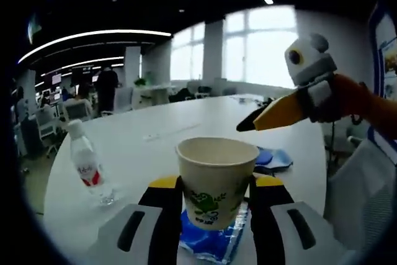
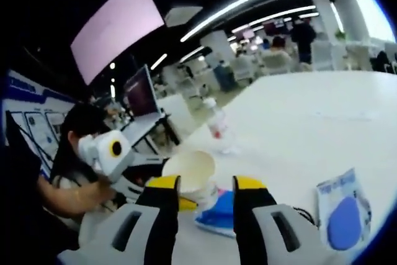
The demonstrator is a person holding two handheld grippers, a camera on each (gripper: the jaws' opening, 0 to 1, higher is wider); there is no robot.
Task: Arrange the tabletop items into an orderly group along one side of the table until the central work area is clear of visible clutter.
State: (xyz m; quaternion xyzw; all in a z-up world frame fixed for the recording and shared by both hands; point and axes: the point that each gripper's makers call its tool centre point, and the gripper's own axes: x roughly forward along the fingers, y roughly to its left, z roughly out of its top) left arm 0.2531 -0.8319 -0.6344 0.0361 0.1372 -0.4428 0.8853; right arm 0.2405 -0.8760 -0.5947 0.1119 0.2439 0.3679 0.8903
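A paper cup [image 1: 214,181] with a green print stands upright between the jaws of my left gripper [image 1: 215,198], which press on both its sides. Under the cup lies a blue packet [image 1: 211,240] on the white table [image 1: 186,116]. My right gripper [image 1: 244,126] reaches in from the right, above and beyond the cup, apart from it. In the right gripper view the cup [image 2: 189,169] sits just ahead of my right gripper [image 2: 206,193], whose jaws stand apart with nothing between them. My left gripper [image 2: 170,184] holds the cup from the left there.
A small water bottle [image 1: 84,162] with a red label stands left of the cup, bottle [image 2: 217,125]. A second blue packet [image 1: 270,156] lies behind the cup, packet [image 2: 344,215]. A person [image 2: 74,153] sits at the table's edge. Office chairs stand around.
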